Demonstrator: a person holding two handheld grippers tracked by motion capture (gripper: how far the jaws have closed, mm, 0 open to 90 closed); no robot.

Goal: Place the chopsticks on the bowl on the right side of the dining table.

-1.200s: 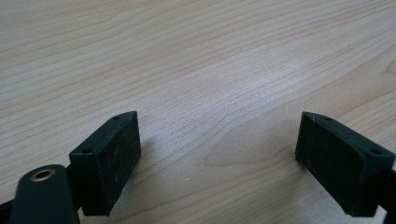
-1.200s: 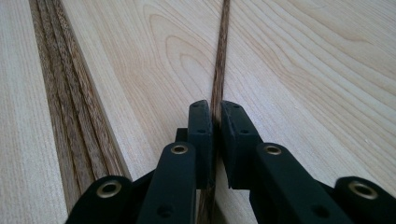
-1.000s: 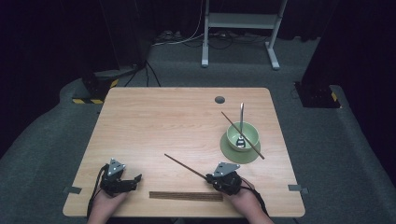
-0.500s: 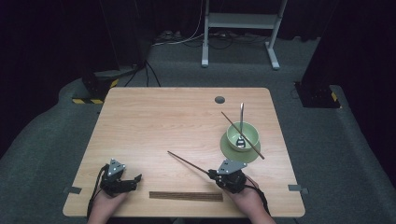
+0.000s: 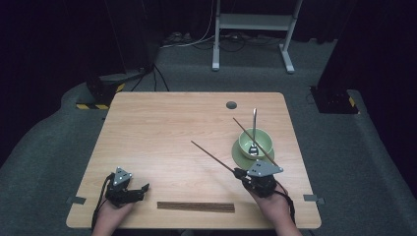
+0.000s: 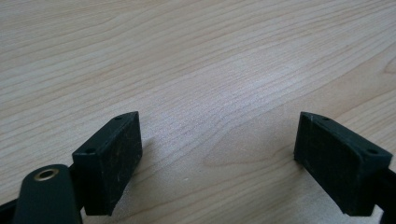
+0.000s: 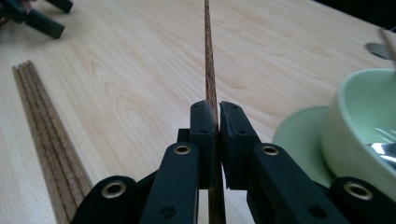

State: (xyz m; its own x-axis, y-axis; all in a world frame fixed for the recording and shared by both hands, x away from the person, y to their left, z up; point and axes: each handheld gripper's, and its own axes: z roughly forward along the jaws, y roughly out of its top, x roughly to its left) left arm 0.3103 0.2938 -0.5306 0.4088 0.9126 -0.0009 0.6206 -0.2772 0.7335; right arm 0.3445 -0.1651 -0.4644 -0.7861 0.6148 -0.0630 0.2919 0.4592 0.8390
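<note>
A single chopstick (image 7: 208,60) is being pinched between the closed fingers of the right gripper (image 7: 218,135), its shaft slanting up and away over the desk (image 5: 162,128) toward the far left in the high view. Just right of it, a green bowl (image 5: 255,141) is sitting on a green saucer (image 5: 240,156), a spoon (image 5: 253,129) and another chopstick (image 5: 255,142) leaning in it. A row of chopsticks (image 5: 195,207) is lying near the front edge. The left gripper (image 6: 219,163) is resting low over bare wood, fingers spread wide and holding nothing.
</note>
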